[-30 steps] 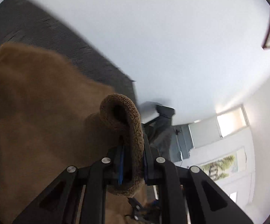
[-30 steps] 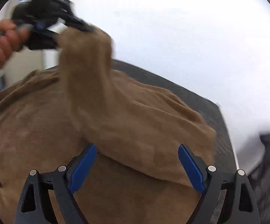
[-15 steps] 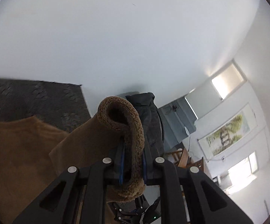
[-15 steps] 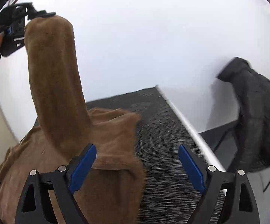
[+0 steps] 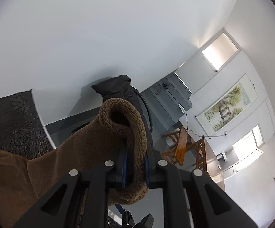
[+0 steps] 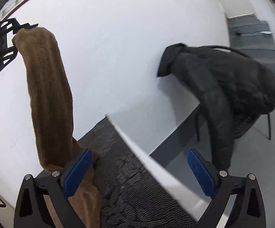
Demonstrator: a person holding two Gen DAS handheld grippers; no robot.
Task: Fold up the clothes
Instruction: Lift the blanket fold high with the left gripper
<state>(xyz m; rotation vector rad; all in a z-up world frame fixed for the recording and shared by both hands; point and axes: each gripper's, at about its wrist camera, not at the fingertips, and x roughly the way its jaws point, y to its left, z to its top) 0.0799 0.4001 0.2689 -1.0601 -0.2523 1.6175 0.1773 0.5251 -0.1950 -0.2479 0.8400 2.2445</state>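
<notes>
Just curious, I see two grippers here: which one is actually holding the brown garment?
The left gripper: its blue pads are shut on the fleecy cuff of the brown garment. The right gripper is opening wide, nothing pinched between its pads.

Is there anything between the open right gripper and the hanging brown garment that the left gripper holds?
Nothing visible. The brown garment hangs just beside the right gripper's opening jaws, with only dark patterned surface between its fingers.

A dark grey patterned textile covers the worktop, ending at its pale right edge; a brown fleecy garment lies on its near left part, one sleeve rising off the surface.
</notes>
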